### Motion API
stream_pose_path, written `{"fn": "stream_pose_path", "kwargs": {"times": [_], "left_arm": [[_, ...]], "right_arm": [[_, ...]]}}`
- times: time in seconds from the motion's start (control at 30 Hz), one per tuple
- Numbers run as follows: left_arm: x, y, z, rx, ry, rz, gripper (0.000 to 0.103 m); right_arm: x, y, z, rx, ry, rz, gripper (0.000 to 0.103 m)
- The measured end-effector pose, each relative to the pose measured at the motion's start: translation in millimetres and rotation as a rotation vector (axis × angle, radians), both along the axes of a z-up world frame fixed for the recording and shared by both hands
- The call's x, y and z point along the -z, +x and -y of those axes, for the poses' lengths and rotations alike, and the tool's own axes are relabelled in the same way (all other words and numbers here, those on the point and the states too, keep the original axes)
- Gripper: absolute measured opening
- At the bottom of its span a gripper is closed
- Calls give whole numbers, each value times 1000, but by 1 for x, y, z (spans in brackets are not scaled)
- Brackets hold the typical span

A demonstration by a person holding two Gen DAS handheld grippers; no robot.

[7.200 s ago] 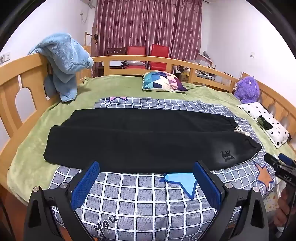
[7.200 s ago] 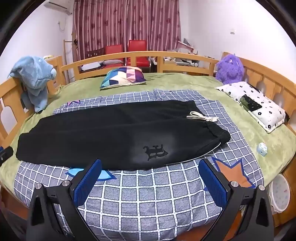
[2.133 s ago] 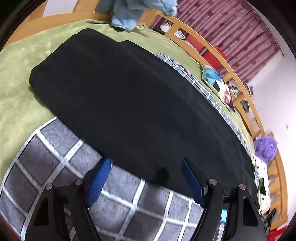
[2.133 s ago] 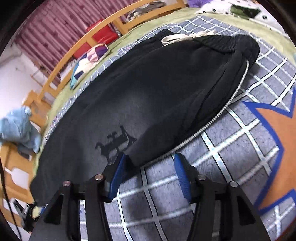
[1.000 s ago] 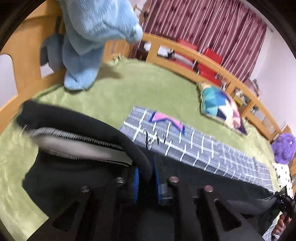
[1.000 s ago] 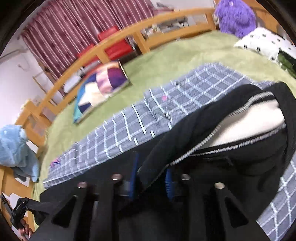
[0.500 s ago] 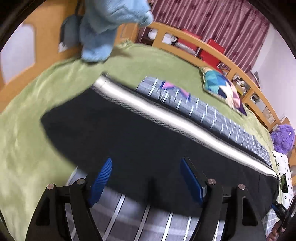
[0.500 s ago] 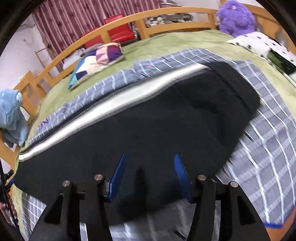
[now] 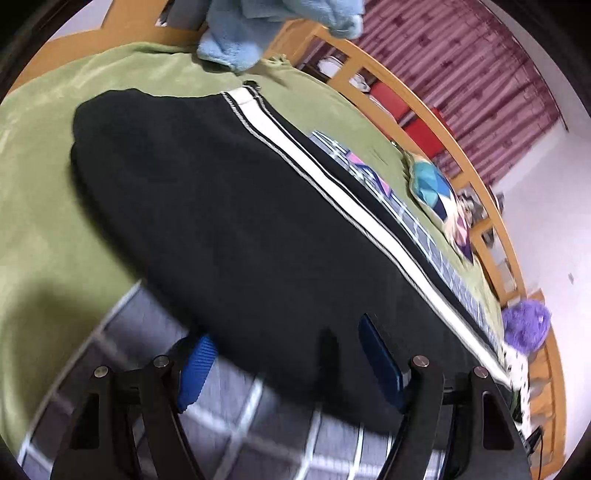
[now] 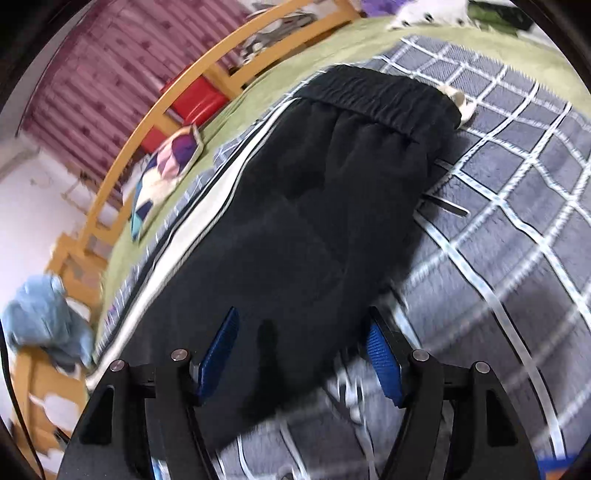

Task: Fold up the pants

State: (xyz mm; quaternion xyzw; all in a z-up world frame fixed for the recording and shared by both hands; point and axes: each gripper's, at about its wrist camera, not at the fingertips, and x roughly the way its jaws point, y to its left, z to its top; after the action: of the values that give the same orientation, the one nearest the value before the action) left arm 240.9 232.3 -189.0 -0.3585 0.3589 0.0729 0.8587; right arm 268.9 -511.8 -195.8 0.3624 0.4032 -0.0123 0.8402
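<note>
My left gripper (image 9: 286, 363) is open at the bottom, holding nothing. The pants (image 9: 229, 229) lie folded lengthwise across the middle of the bed (image 9: 40, 155). My right gripper (image 10: 301, 354) is opening, empty too. Next, I think, fold them end to end.

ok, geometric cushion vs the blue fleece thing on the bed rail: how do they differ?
The cushion is multicoloured and patterned; the blue fleece is one plain colour. The cushion lies flat on the green blanket; the fleece hangs draped over the wooden rail. Both sit beyond the pants, untouched.
</note>
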Motion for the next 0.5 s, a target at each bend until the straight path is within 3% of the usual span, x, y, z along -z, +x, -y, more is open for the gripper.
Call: {"fn": "stream_pose_path", "kwargs": {"times": [0.07, 0.1, 0.13, 0.17, 0.23, 0.27, 0.4, 0.5], "left_arm": [[-2, 14, -2, -5, 19, -4, 71], [-2, 21, -2, -12, 33, -10, 68], [-2, 24, -2, -21, 41, -16, 58], [-2, 27, -3, -47, 56, -32, 40], [-1, 30, -8, -71, 60, -48, 17], [-3, 31, -11, -60, 48, -39, 11], [-45, 20, -6, -12, 101, 19, 10], [-87, -12, 6, 31, 168, 50, 10]], "right_arm": [[3, 17, 4, 0, 22, 13, 67], [3, 25, 4, 1, 10, 17, 58], [5, 33, 5, 22, -19, 5, 51], [7, 38, 5, 57, -38, -8, 39], [9, 44, 7, 93, -16, -6, 25], [8, 47, 8, 100, -8, -5, 18], [-28, 38, 10, 118, -17, 45, 10], [-77, 16, 3, 81, -73, 101, 10]]}}
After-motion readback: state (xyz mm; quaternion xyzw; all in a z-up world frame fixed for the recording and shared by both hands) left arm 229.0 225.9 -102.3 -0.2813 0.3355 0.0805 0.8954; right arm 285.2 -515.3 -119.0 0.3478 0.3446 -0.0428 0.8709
